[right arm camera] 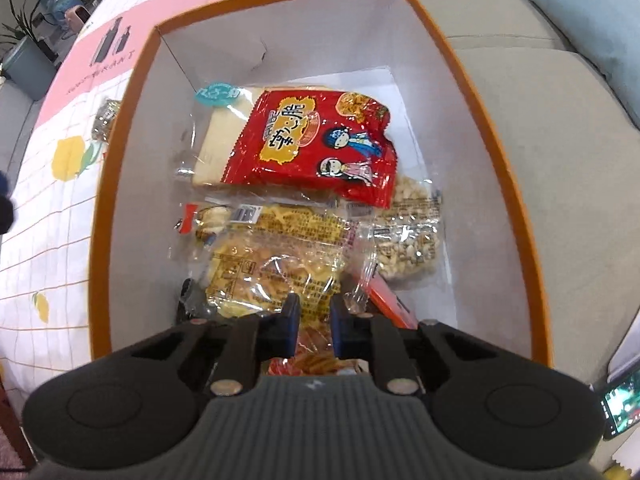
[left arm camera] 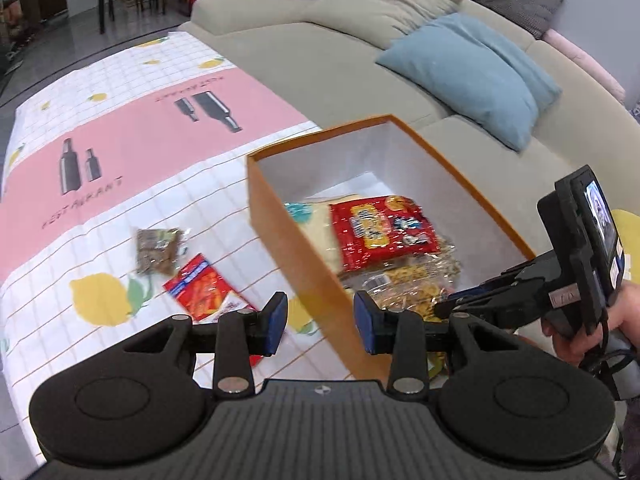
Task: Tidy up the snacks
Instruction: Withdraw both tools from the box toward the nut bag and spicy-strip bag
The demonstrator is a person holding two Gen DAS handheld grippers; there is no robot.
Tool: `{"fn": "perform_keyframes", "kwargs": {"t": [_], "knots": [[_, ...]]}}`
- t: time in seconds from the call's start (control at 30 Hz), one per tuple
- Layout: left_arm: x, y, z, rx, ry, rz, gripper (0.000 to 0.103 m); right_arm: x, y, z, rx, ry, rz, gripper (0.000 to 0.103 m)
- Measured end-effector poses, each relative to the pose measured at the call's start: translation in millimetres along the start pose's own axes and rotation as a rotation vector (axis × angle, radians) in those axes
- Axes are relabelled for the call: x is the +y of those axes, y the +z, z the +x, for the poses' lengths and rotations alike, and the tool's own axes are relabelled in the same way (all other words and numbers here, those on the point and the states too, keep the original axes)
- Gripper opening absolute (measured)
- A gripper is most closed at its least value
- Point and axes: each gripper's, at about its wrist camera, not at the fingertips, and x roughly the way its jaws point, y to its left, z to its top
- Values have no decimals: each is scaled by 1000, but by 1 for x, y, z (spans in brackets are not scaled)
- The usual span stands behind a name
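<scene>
Left wrist view: my left gripper (left arm camera: 321,322) hangs with its jaws wide apart and nothing between them, low centre of frame, above the near corner of the orange box (left arm camera: 292,240). The box sits at centre right on the tabletop (left arm camera: 60,240), which carries a lemon-and-bottle print cloth. Inside the box I see a red snack packet (left arm camera: 380,228) lying on top of clear-wrapped snacks. Two packets lie outside on the cloth, left of the box: a red-and-blue packet (left arm camera: 200,286) at lower centre left and, just above it, a clear bag of brown snacks (left arm camera: 158,250). My right gripper (left arm camera: 460,300) enters from the right edge, its tips low inside the box; from here I cannot tell its opening. A grey sofa (left arm camera: 320,52) with a blue cushion (left arm camera: 476,76) fills the upper right.

Right wrist view: the right gripper (right arm camera: 314,320) is inside the orange box (right arm camera: 120,160) at lower centre, jaws narrow. A clear-wrapped yellow snack packet (right arm camera: 272,276) lies at the fingertips; whether the pads grip it, I cannot tell. Above it lies the red snack packet (right arm camera: 316,144), partly over a pale bar in clear wrap (right arm camera: 216,148). A clear bag of nuts (right arm camera: 408,240) lies at centre right.
</scene>
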Motion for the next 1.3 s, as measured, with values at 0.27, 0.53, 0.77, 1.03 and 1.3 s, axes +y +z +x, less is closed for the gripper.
{"fn": "perform_keyframes", "kwargs": {"t": [0.27,0.53,0.77,1.03,1.3], "knots": [[28,-19,-23,-25,30,-48,46,18,-4,-31,-96,-68,-40,19],[68,-46,-38,-30,82,-117,57,78,-23,-89,-379,68,-127,45],[103,-62,-40,-56,105,-140,58,137,-21,-75,-443,187,-162,45],[130,-58,-19,-76,108,-87,58,181,-8,-24,-386,130,-289,52],[152,-59,17,-20,107,-62,58,204,17,28,-324,99,-309,64]]}}
